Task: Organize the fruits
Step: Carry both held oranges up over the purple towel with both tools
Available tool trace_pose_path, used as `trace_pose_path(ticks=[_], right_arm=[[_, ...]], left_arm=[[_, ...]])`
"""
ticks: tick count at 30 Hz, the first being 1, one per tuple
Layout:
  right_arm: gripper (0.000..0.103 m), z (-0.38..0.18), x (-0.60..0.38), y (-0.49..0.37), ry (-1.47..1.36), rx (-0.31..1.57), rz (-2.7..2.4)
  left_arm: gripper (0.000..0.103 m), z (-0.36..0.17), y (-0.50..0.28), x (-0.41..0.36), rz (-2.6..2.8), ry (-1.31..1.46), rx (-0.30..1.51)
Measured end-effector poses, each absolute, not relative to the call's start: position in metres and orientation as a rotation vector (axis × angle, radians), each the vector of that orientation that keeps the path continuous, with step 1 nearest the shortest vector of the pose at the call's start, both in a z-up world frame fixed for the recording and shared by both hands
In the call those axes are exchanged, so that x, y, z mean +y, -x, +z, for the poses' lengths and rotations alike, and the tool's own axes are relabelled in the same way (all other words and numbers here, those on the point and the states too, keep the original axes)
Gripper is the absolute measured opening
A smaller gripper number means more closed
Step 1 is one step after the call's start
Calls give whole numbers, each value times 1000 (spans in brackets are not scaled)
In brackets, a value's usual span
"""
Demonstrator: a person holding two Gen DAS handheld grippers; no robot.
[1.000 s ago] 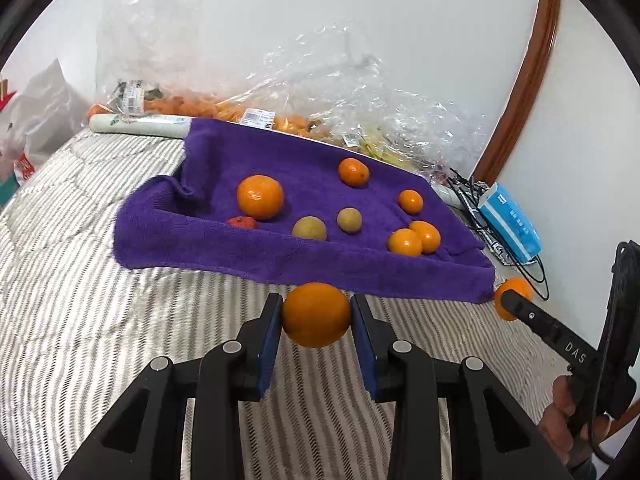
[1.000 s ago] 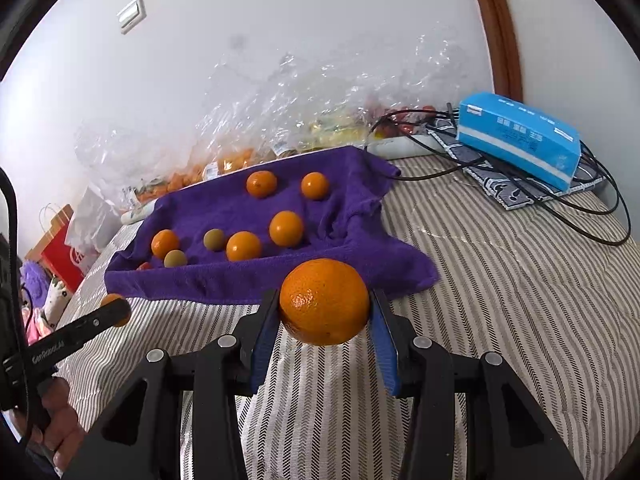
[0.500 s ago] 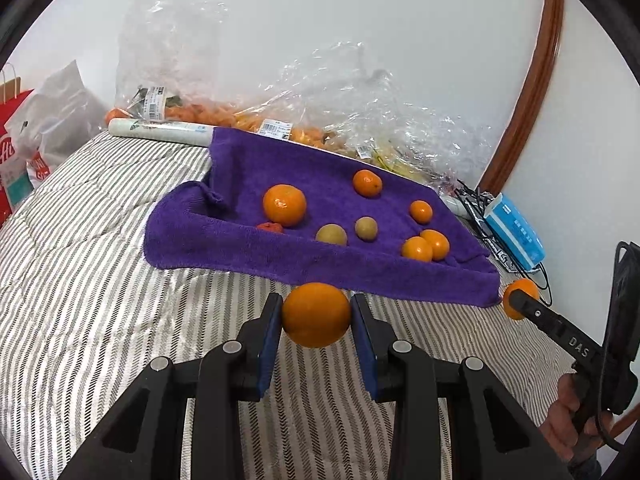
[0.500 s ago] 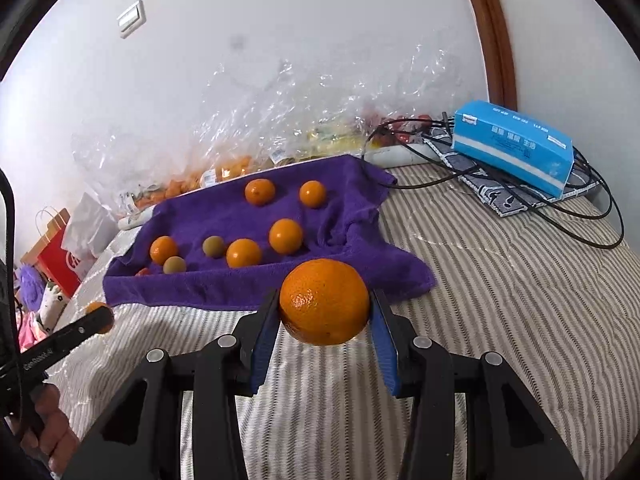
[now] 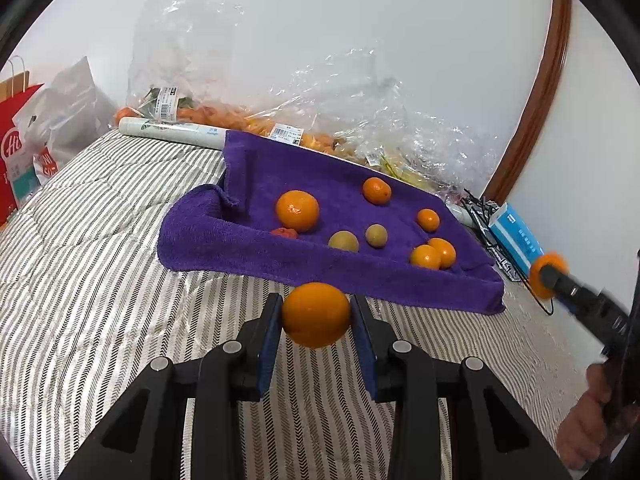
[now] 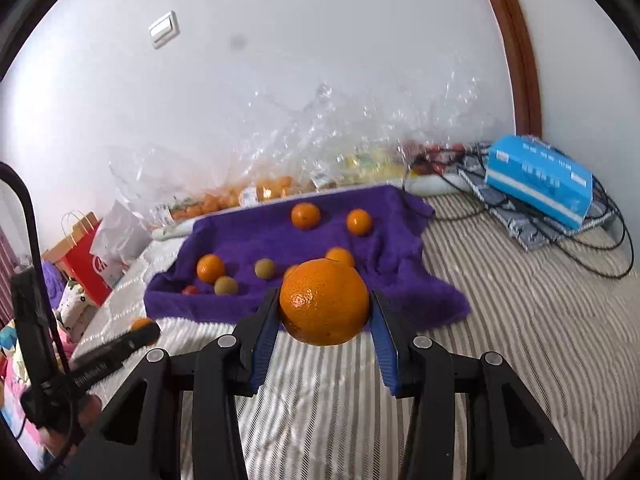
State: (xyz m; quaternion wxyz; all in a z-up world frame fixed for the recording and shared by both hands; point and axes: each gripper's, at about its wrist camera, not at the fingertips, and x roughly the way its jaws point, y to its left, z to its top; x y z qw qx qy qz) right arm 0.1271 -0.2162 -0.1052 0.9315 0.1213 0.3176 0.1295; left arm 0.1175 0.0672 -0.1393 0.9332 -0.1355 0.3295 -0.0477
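My left gripper (image 5: pixel 316 314) is shut on a smooth orange (image 5: pixel 316 315), held above the striped bedcover just short of the purple towel (image 5: pixel 256 256). My right gripper (image 6: pixel 325 304) is shut on a bigger orange (image 6: pixel 324 302), also in the air before the towel (image 6: pixel 404 296). On the towel lie several oranges, such as a large one (image 5: pixel 297 211), two greenish-brown round fruits (image 5: pixel 343 241) and a small red fruit (image 5: pixel 285 233). The right gripper shows at the right edge of the left wrist view with its orange (image 5: pixel 546 274); the left gripper tip (image 6: pixel 140 330) shows at lower left of the right wrist view.
Crinkled clear plastic bags (image 5: pixel 360 120) with more fruit line the wall behind the towel. A blue box (image 6: pixel 538 180) lies on black cables at the right. A red paper bag (image 6: pixel 80 256) and a grey plastic bag (image 5: pixel 68 108) stand at the bed's left side.
Both grippers have drawn back and risen slightly, so the towel looks smaller and farther; the right one rose more. Each still holds its orange.
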Motion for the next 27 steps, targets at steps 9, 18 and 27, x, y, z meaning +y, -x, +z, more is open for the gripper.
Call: trace_pose_path(ticks=[9,18,27], right_arm=[[44,-87,-205,-142,-238,604,327],[44,-80,-196,-162,-218,584,356],[44,-59,-190,-181,-169,551,337]], left_arm=[[33,-132,-117,86,-48,282,666],[33,-97,-128,92,-21,212,621],[33,-61,-158,83,-36,185,574]])
